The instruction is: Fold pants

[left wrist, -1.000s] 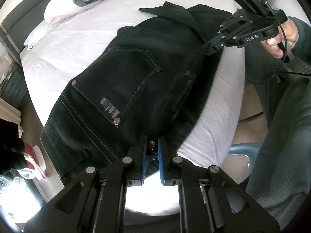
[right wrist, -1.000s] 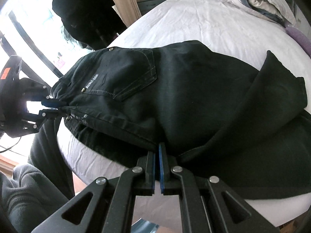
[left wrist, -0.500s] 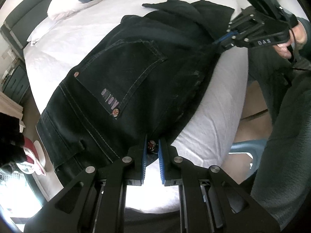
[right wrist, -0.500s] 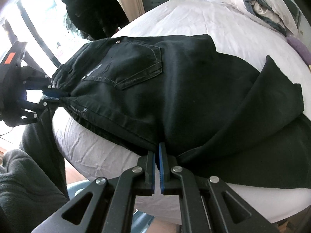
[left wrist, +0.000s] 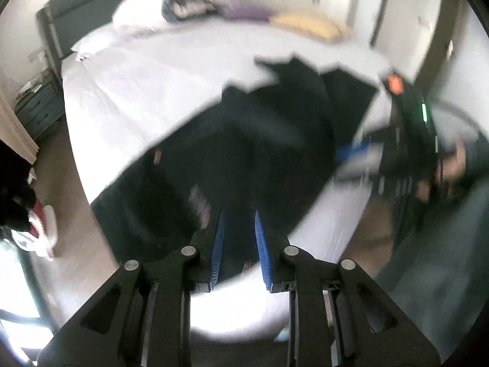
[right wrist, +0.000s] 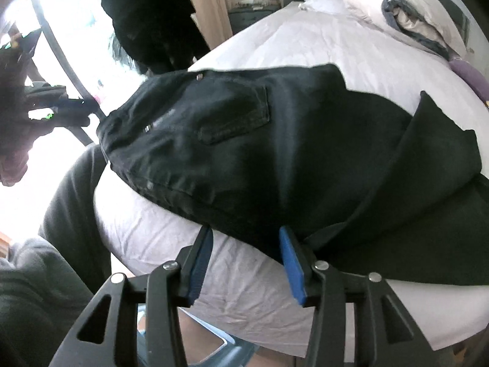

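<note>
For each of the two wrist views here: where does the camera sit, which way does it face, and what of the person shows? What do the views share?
Left wrist: sits behind the left tongs, faces along the black pants up the bed toward the pillows; shows the right tongs and the hand holding them, blurred.
Right wrist: sits behind the right tongs, open at the pants' near edge, faces across the bed toward the window; shows the left tongs and a grey-clad leg.
Shared: pants, bed, pillows, each other's tongs.

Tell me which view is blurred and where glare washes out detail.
Left wrist view: heavy motion blur smears the black pants and the right gripper. Right wrist view: sharper, pocket stitching readable, but the window at upper left is blown out white.
</note>
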Motion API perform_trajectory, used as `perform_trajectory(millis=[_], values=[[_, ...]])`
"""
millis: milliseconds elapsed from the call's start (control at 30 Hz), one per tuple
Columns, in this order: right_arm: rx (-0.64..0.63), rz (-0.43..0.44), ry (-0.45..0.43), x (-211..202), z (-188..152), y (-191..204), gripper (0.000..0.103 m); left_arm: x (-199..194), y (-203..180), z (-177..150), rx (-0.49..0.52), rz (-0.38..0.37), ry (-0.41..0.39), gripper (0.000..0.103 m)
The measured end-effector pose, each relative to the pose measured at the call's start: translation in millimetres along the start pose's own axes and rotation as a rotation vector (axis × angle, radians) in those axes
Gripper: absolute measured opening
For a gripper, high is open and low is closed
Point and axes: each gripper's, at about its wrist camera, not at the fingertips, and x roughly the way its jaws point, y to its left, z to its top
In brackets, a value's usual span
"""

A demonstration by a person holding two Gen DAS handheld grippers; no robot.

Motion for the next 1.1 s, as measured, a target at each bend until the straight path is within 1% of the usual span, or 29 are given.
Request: perform_trajectory(millis=[33,100,133,167,233,267,333,367,400,433,500,533,567,600,667,700,733,767,800,833,867,900,1000,1033,1100], values=[[0.024,0.014,-0.02,-3.3,0.8,-2.4,0.048,9.9,-5.1,16.1,-0.036,-0.019,-0.036,0.02],[0.076,0.024,-0.059,-8.6,1.3,-10.4,0.048,32.4,-12.4,36.4,-0.067,-0.049,-0.058,0.02],[0.089,0.019,-0.057,-7.3,0.8,-13.8,0.048,54.0,-17.8,48.9,-0.083,-0.071,-0.056,0.02],[0.102,0.014,-0.038,-1.9,-1.5,-18.8,0.048,67.9,-21.6,53.1,-0.099,-0.089,-0.049,0.02],[0.123,0.026,-0.006,6.5,-7.7,-25.5,0.048,107.1,-30.3,60.1,-0.138,-0.136,-0.001,0.02],[0.132,0.034,-0.012,5.2,-10.6,-27.9,0.047,131.7,-31.3,60.4,-0.154,-0.131,0.054,0.02],[0.139,0.049,-0.011,-3.0,-12.3,-29.2,0.047,169.2,-32.6,50.2,-0.163,-0.097,0.149,0.02],[0.143,0.062,-0.01,-11.3,-12.7,-32.4,0.046,175.5,-31.9,46.9,-0.176,-0.101,0.145,0.02],[0.149,0.06,-0.016,-19.3,-12.6,-36.7,0.046,177.1,-30.6,45.6,-0.2,-0.117,0.123,0.02],[0.165,0.049,-0.029,-29.1,-11.7,-43.9,0.046,178.3,-27.8,47.8,-0.213,-0.128,0.123,0.02],[0.254,0.025,-0.075,-51.9,-4.1,-74.4,0.046,176.1,-21.0,58.0,-0.245,-0.144,0.103,0.02],[0.306,0.009,-0.097,-60.7,1.5,-90.8,0.046,173.0,-19.9,63.3,-0.262,-0.153,0.069,0.02],[0.369,-0.022,-0.123,-69.4,12.4,-113.5,0.046,172.7,-20.4,73.3,-0.276,-0.173,0.034,0.02],[0.397,-0.064,-0.134,-73.1,21.8,-127.5,0.046,175.1,-21.6,81.1,-0.287,-0.19,0.015,0.02],[0.426,-0.205,-0.149,-74.5,50.4,-154.7,0.047,187.4,-19.0,101.2,-0.343,-0.243,-0.013,0.02],[0.43,-0.238,-0.152,-70.7,64.3,-164.5,0.047,193.5,-18.9,106.3,-0.374,-0.269,-0.018,0.02],[0.433,-0.26,-0.145,-64.5,77.1,-171.6,0.047,207.8,-14.4,115.4,-0.417,-0.287,-0.018,0.02],[0.433,-0.302,-0.132,-54.4,94.0,-180.4,0.047,213.9,-12.4,118.5,-0.441,-0.294,-0.012,0.02],[0.432,-0.33,-0.122,-45.6,105.7,-185.7,0.048,226.3,-9.3,123.0,-0.47,-0.309,0.005,0.02],[0.437,-0.356,-0.112,-33.1,120.5,-193.8,0.05,228.1,-7.4,116.1,-0.488,-0.319,0.021,0.02],[0.449,-0.384,-0.097,-21.2,132.7,-200.5,0.056,244.2,-5.0,115.3,-0.521,-0.328,0.063,0.02],[0.469,-0.409,-0.075,-10.8,141.1,-206.7,0.057,253.4,-2.9,110.7,-0.546,-0.335,0.089,0.02],[0.502,-0.418,-0.012,25.4,165.6,-225.7,0.057,271.3,4.2,112.0,-0.595,-0.38,0.079,0.02],[0.495,-0.453,0.01,39.0,172.6,-229.6,0.057,276.0,6.0,115.1,-0.603,-0.392,0.083,0.02],[0.496,-0.498,0.047,57.0,177.7,-237.2,0.057,286.8,9.7,122.9,-0.617,-0.416,0.089,0.02]])
